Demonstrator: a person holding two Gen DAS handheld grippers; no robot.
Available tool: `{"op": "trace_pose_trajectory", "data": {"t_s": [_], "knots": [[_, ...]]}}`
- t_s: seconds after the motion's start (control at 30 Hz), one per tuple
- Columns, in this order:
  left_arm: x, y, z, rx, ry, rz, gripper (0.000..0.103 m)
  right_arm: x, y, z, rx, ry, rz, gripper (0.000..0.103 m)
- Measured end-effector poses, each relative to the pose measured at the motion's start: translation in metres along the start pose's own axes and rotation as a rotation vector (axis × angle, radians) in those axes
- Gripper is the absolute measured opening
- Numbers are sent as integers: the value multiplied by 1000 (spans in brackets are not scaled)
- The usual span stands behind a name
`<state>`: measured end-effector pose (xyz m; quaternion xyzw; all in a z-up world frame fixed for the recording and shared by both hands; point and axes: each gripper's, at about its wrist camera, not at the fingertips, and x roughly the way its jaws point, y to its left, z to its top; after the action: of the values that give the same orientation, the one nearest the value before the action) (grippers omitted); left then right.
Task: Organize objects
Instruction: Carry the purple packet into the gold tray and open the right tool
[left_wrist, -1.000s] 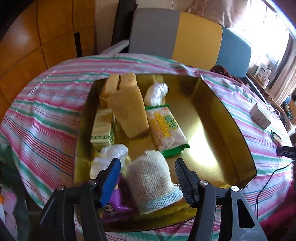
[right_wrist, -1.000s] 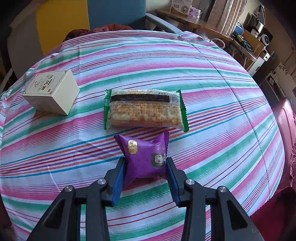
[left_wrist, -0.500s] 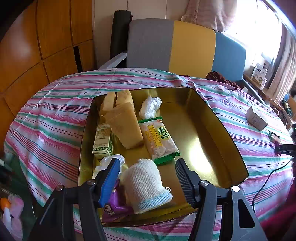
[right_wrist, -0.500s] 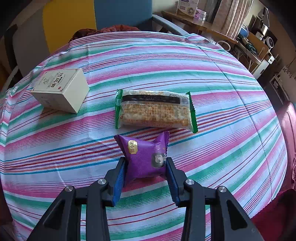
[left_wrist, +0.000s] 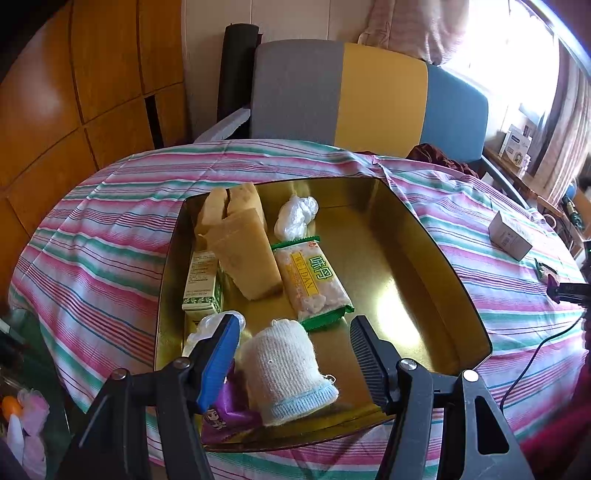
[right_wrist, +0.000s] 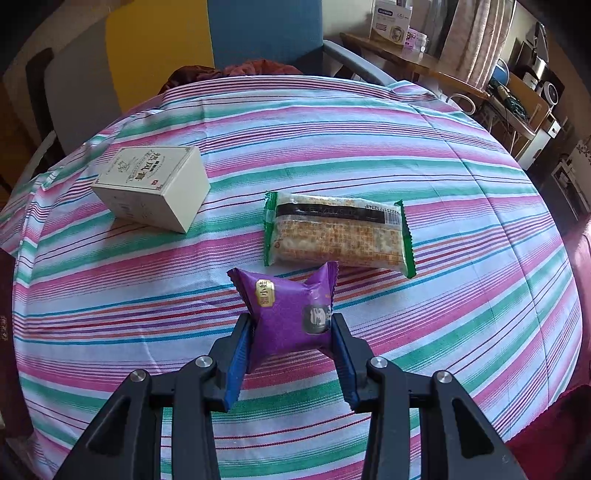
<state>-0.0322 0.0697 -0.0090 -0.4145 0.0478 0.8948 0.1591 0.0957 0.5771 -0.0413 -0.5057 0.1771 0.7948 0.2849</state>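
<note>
A gold tray (left_wrist: 410, 291) sits on the striped tablecloth. In it lie tan sponge blocks (left_wrist: 242, 254), a green cracker pack (left_wrist: 312, 282), a small green-and-white box (left_wrist: 201, 280), a crumpled white bag (left_wrist: 295, 216), a knit white sock with a blue cuff (left_wrist: 286, 369) and a purple packet (left_wrist: 225, 413). My left gripper (left_wrist: 294, 325) hovers open over the tray's near end, and the sock shows between its fingers untouched. My right gripper (right_wrist: 291, 321) is shut on a purple snack packet (right_wrist: 288, 314), held just above the cloth.
On the cloth beyond the right gripper lie a green-edged cracker pack (right_wrist: 336, 232) and a cream box (right_wrist: 151, 184). That box (left_wrist: 509, 236) also shows right of the tray. A grey, yellow and blue chair (left_wrist: 369, 96) stands behind the table. A black cable (left_wrist: 532, 354) trails off the right edge.
The left view has tipped up and drawn back, so the tray looks smaller and more chair shows. The right gripper has lifted slightly with the purple packet still in it.
</note>
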Motion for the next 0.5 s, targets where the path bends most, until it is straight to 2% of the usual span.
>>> {"op": "trace_pose_trajectory", "data": {"t_s": [0.27, 0.5], "knots": [[-3, 7, 2, -13, -15, 1, 63, -28, 43, 3, -109, -64, 84, 41], [-7, 21, 2, -51, -33, 9, 63, -71, 114, -1, -239, -139, 202, 41]]}}
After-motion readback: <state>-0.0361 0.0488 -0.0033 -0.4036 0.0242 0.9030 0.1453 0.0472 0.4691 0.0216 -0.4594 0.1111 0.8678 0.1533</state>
